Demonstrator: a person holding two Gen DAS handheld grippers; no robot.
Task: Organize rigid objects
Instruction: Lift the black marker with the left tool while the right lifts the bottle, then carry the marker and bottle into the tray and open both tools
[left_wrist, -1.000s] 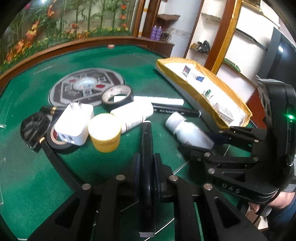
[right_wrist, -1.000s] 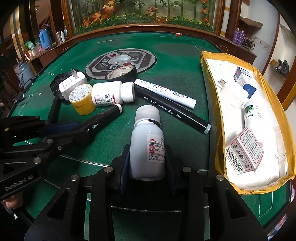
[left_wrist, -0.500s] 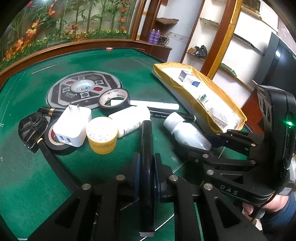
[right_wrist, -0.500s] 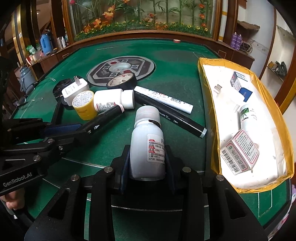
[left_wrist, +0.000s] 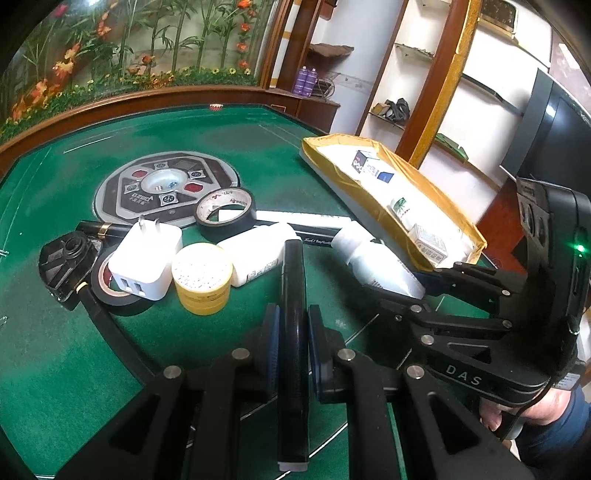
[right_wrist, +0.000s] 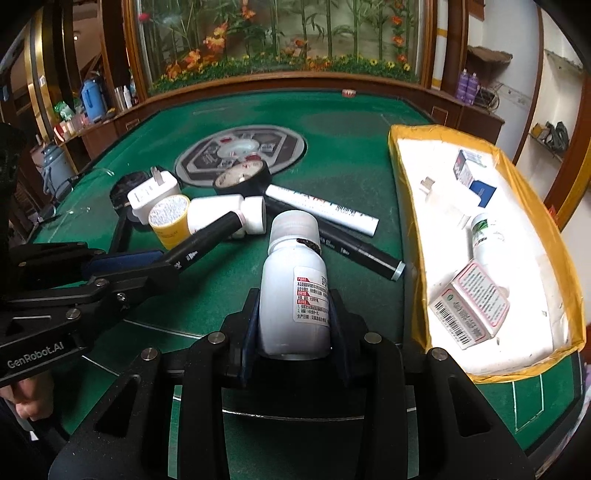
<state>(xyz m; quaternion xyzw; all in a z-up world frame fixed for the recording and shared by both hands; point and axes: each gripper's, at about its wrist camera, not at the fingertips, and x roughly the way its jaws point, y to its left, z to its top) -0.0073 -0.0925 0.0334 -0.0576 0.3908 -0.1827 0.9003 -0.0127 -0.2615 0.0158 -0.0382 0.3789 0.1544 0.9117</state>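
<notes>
Right wrist view shows the right hand-held gripper (right_wrist: 293, 325) clamped on a white pill bottle (right_wrist: 293, 291), cap pointing forward along the fingers, lifted over the green bench (right_wrist: 343, 147). The yellow-rimmed foam tray (right_wrist: 410, 236) lies just to its right, long side running away from the camera, so the bottle's axis already matches the tray's. The left hand-held gripper (left_wrist: 291, 345) is shut on a black marker (left_wrist: 293, 325), also pointing forward, and sits farther from the tray; the right hand is the nearer one.
</notes>
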